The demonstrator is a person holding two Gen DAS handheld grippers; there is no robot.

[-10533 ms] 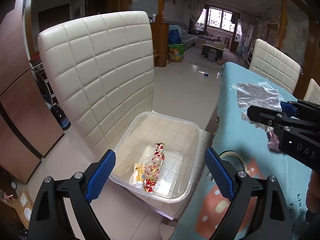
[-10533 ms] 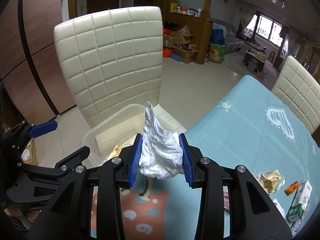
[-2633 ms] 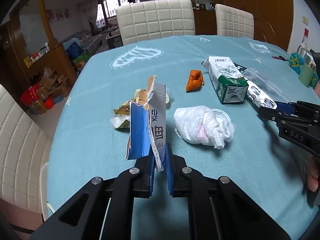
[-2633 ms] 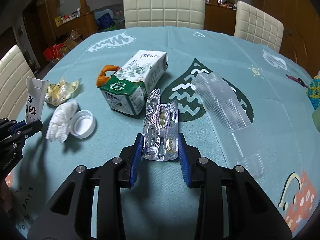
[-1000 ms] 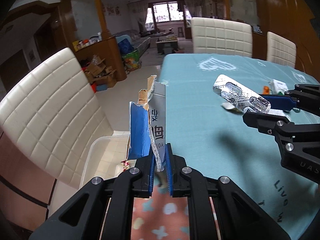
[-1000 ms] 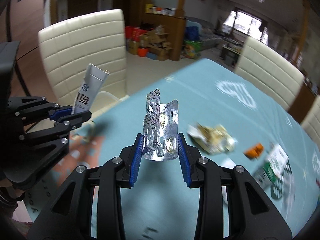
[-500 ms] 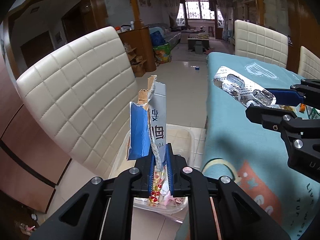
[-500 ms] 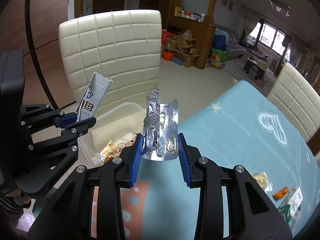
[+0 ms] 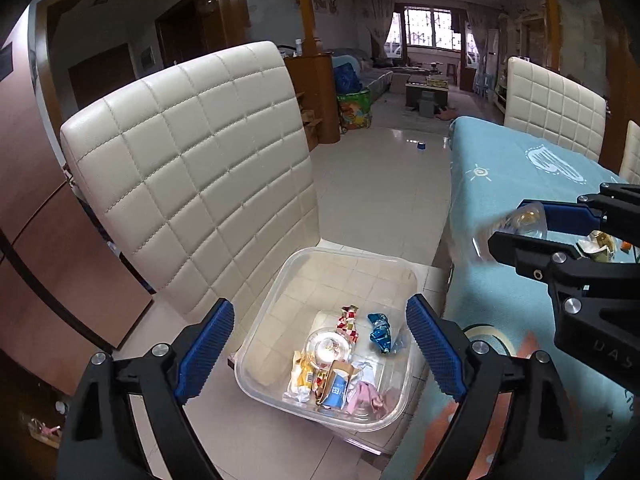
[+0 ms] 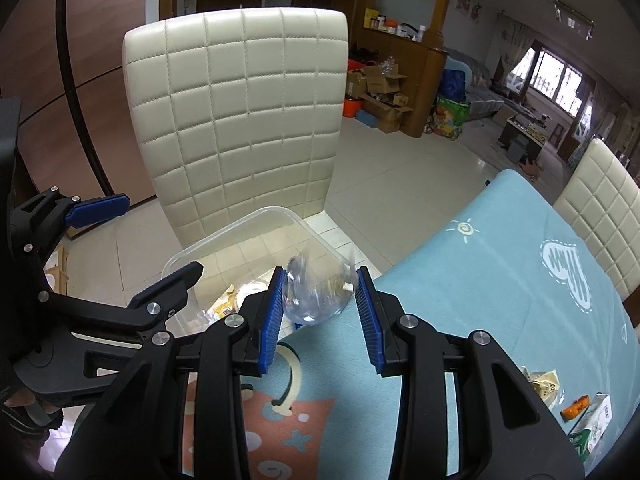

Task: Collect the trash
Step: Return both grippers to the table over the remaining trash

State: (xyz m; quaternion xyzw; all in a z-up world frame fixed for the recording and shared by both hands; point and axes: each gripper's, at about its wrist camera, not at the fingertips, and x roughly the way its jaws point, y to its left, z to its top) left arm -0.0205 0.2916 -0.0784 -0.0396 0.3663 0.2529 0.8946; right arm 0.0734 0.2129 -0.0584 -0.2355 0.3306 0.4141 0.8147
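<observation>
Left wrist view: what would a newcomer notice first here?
A clear tub of wrappers sits on a cream quilted chair, right beneath the left gripper, whose blue-padded jaws have just been opening and hold nothing. Beside it, at the blue table edge, a blurred blister pack sits between the right gripper's pads.

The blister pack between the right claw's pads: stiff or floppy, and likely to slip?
The blister pack looks thin and light, so it is probably bendy rather than stiff. It is blurred while the right claw is sharp, suggesting it flexes or slips between the pads. Its glossy surface may be slippery.
</observation>
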